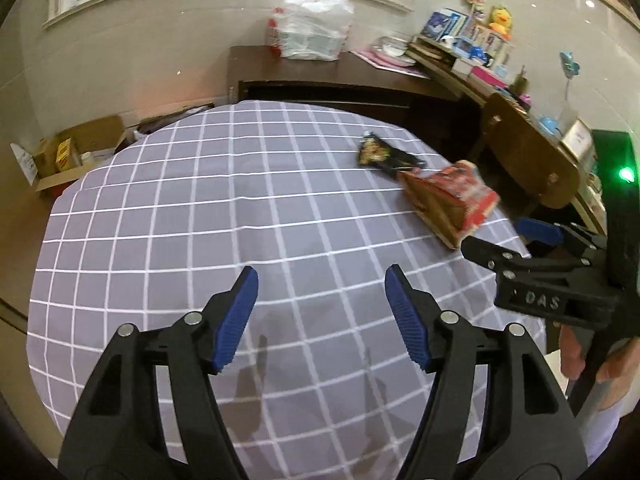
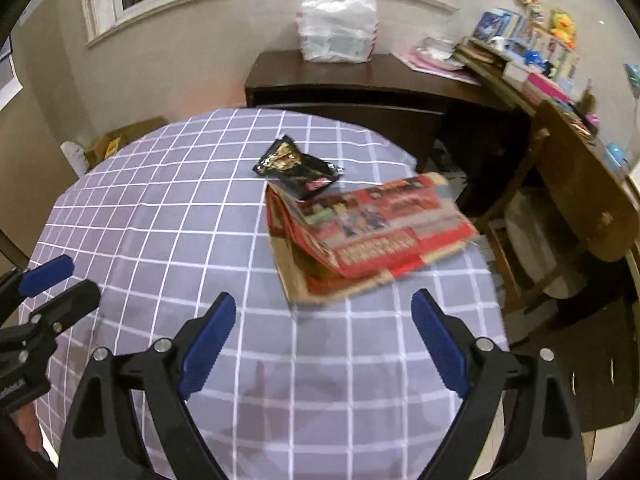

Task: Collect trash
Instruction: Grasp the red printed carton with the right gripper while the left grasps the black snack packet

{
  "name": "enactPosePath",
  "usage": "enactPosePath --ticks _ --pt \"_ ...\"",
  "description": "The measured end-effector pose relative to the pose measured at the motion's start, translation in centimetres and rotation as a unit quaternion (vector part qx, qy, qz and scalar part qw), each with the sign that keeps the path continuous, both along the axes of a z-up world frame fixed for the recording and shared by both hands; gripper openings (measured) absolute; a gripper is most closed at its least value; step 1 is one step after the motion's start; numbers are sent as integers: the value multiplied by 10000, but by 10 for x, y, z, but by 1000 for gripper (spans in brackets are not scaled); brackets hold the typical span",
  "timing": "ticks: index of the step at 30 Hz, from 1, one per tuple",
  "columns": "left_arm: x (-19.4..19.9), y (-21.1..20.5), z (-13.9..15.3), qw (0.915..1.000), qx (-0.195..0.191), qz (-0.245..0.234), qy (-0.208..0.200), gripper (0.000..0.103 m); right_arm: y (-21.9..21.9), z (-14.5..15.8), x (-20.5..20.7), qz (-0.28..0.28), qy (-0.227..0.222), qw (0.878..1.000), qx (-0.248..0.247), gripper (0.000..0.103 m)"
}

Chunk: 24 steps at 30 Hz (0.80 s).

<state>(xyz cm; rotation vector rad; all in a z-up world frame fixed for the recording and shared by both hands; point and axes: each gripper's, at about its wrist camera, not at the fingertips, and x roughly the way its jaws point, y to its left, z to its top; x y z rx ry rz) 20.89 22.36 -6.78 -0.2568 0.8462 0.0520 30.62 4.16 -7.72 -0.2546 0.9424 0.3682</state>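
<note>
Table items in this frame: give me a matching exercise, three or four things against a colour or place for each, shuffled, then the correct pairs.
Things:
1. snack wrapper
2. flattened carton
3. plastic bag
4. toy duck

Descriptions:
A. white, on the dark sideboard
B. yellow, on the cluttered shelf
C. black, on the checked tablecloth
D. red, at the table's right edge

Pairs: 1-C, 2-D, 3-A, 4-B

A worktop [image 2: 160, 220] under a grey white-checked cloth bears a black wrapper [image 2: 298, 168] and a flattened red carton [image 2: 368, 232] right of centre, touching.
</note>
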Motion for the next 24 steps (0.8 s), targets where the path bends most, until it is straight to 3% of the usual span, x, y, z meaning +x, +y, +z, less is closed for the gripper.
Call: enactPosePath --ticks 7,13,14,17,18,21,24 --pt "14 24 -14 9997 -215 11 145 69 33 -28 34 -14 41 9988 -498 88" --pt "29 29 -18 9993 -306 15 212 74 45 -39 48 179 -58 9980 -605 84" --pt "32 27 -19 9993 -277 12 238 74 44 -41 51 194 -51 9980 -598 65" --pt "40 21 -22 9993 -216 1 320 74 42 -41 55 242 33 9988 -420 40" --pt "43 20 -23 9991 -242 -4 338 74 41 -39 57 313 55 9989 -342 27" --pt "50 12 -24 9986 -357 -61 385 74 33 -31 58 256 53 9995 -159 10" --pt "58 0 -23 9981 -337 -35 513 75 23 -21 62 266 38 9996 -77 6"
